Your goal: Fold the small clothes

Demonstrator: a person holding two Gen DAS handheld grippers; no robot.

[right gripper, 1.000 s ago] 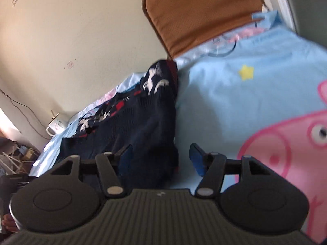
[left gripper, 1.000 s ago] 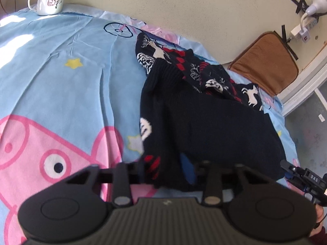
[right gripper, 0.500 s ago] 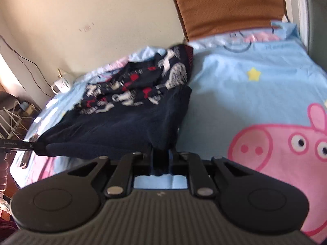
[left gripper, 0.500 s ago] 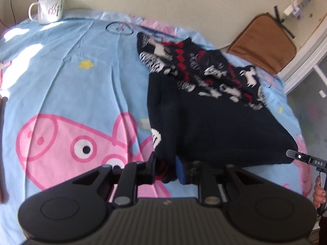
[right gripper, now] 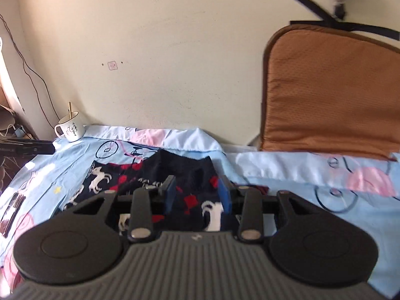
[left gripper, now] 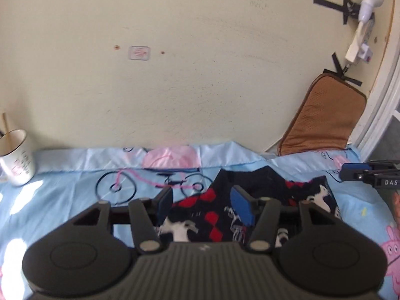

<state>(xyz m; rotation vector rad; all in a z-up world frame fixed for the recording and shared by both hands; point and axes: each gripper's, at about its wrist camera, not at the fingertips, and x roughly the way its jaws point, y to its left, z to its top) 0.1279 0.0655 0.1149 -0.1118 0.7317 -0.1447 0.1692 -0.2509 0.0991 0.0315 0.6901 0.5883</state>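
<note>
Left wrist: both fingers (left gripper: pixel 242 206) released the sweater (left gripper: pixel 210 216), now spread.

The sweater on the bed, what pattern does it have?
The sweater is dark navy with red diamonds and white animal figures, clearest in the right wrist view.

Soft daylight fills both views. Bright sun patches lie on the bedsheet (left gripper: pixel 62 195) left of the left gripper (left gripper: pixel 202 203). Both pictures are slightly blurred, and the fisheye lens bends the wall (right gripper: pixel 187 62) at the edges.
</note>
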